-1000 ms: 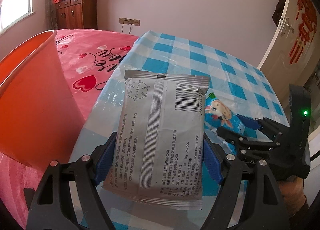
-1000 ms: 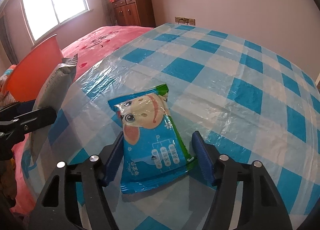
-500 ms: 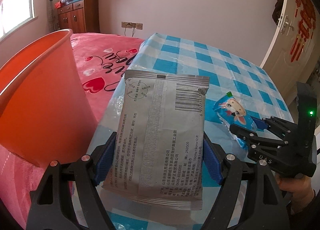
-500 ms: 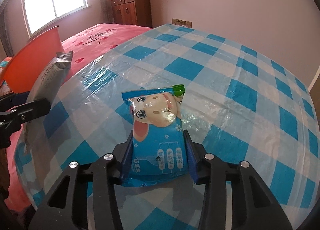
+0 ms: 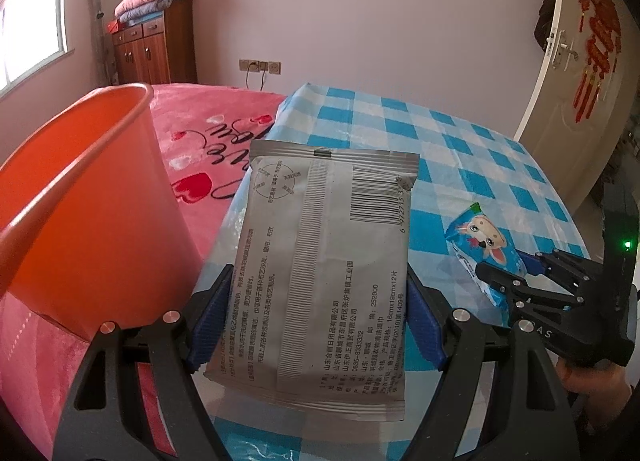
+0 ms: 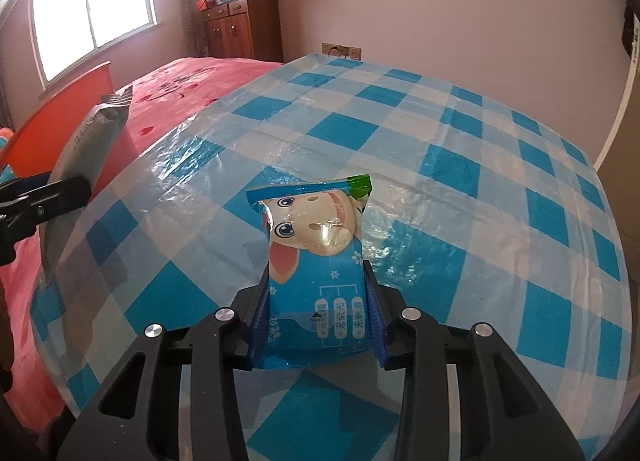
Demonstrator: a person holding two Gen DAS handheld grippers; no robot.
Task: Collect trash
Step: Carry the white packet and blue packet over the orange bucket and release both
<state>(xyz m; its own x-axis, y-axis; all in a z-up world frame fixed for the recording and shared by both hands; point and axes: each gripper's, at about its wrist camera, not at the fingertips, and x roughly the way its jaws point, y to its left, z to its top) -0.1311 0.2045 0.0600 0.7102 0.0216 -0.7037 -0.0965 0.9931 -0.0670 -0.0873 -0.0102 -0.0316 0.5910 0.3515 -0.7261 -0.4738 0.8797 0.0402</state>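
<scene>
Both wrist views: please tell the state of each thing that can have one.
grey packet: sealed, clamped in left gripper, off the table.
blue packet: upright between the closing pads of right gripper.
orange bin: open-topped, on the bed.
cabinet: doors shut.

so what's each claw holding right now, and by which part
Left claw grips the grey pouch by its lower side edges. Right claw, closing, pinches the blue wipes pack across its lower half.
</scene>
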